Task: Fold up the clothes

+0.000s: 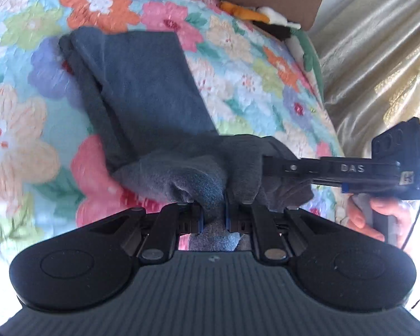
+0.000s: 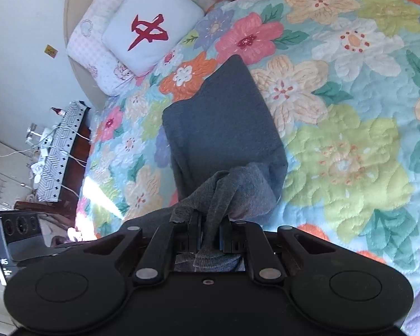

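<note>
Pinching bunched grey fabric, the left gripper has its jaws nearly closed on one end of the grey garment. The right gripper is likewise almost closed, with a gathered fold of the same cloth clamped between its pads. That gripper also shows side-on in the left wrist view, just right of the left one, with a hand wrapped round its handle. The garment, already folded into a long strip, lies on the floral quilt and runs away from both grippers toward the bed's far part, its near end lifted off the quilt. A white cushion with a red mark sits at the head corner of the bed, well apart from the garment.
</note>
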The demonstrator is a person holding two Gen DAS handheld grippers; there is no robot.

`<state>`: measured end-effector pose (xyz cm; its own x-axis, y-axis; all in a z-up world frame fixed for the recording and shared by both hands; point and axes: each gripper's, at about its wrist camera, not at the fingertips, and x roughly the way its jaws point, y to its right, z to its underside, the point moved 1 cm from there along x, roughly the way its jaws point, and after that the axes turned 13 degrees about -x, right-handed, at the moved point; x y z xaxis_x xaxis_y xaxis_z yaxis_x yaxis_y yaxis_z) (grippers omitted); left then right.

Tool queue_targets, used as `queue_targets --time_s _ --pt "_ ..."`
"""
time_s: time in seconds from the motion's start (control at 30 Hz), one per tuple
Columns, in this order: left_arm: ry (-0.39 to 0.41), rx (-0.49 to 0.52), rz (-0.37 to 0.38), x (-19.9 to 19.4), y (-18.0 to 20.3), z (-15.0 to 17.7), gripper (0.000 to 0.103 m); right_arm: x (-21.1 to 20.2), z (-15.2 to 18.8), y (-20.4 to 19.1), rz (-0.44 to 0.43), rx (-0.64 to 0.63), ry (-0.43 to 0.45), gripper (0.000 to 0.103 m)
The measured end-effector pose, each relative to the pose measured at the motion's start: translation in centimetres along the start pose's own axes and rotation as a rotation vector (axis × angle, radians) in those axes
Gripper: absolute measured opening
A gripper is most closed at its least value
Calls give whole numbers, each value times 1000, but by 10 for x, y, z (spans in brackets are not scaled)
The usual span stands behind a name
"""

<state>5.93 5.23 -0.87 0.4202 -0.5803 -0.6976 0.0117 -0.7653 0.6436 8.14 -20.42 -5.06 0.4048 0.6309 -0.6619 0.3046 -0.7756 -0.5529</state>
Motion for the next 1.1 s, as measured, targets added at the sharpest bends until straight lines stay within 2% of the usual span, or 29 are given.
queue_targets --time_s 0.17,0.23,0.33,0.47,0.63,0.77,0.93,1.03,1.1 --pt "67 102 -67 10 3 -40 12 22 -48 -11 40 -43 21 14" --pt "73 99 -77 18 -9 -60 12 33 -63 -12 64 -53 24 14" --pt "49 35 -71 30 -30 -81 12 50 -78 -7 64 -32 22 14" --pt "50 -32 -17 39 -49 -101 12 69 -93 -1 69 -24 22 14" --pt "45 -180 28 52 -74 -129 12 90 -120 9 61 -5 12 14" --pt "35 -247 8 65 -86 -146 12 110 -135 16 69 7 -9 14" --pt "-9 -246 -40 91 -104 -148 14 133 -130 16 149 -73 -83 14" --pt "2 -257 -6 89 -107 -148 14 126 -126 22 105 -60 -35 25" --pt "18 -196 14 78 -98 -146 15 113 -122 24 51 -37 15 41"
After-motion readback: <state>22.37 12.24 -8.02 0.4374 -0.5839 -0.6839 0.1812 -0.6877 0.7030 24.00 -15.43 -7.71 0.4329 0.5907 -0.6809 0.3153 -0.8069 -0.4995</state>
